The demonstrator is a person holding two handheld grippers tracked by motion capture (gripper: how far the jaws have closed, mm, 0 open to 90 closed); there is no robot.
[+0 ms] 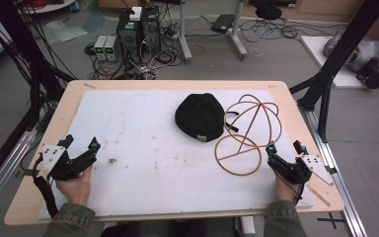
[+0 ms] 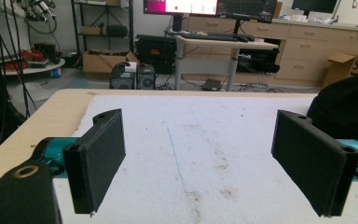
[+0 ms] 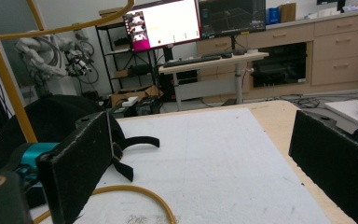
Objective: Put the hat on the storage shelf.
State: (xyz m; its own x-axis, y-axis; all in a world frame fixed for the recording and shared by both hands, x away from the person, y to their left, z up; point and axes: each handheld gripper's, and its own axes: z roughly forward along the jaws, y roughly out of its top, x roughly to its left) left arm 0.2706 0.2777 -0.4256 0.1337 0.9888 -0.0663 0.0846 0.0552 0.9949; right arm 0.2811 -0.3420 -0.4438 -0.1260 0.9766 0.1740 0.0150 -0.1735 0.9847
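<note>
Both grippers sat idle at the near edge of the white mat (image 1: 128, 133), nothing held. Left gripper (image 1: 81, 148) was parked at the mat's near-left corner, jaws spread wide, well apart from everything. Right gripper (image 1: 286, 148) was at the near-right corner, jaws also spread, just beside the base ring of the wire stand (image 1: 249, 131). Black cap (image 1: 200, 117) lay flat on the mat toward the far side, right of centre, touching or overlapping the stand's left loops; couldn't tell which from the high view. In the right gripper view the cap's strap (image 3: 133, 156) trailed loose near the stand's yellow ring (image 3: 135, 196). My read: cap likely goes onto the stand. Risks: the stand looked light and open, so a nudge from the right gripper could slide or tip it; the strap could snag a loop on lifting; soft fabric could slip from a one-sided pinch and drag the stand along.
</note>
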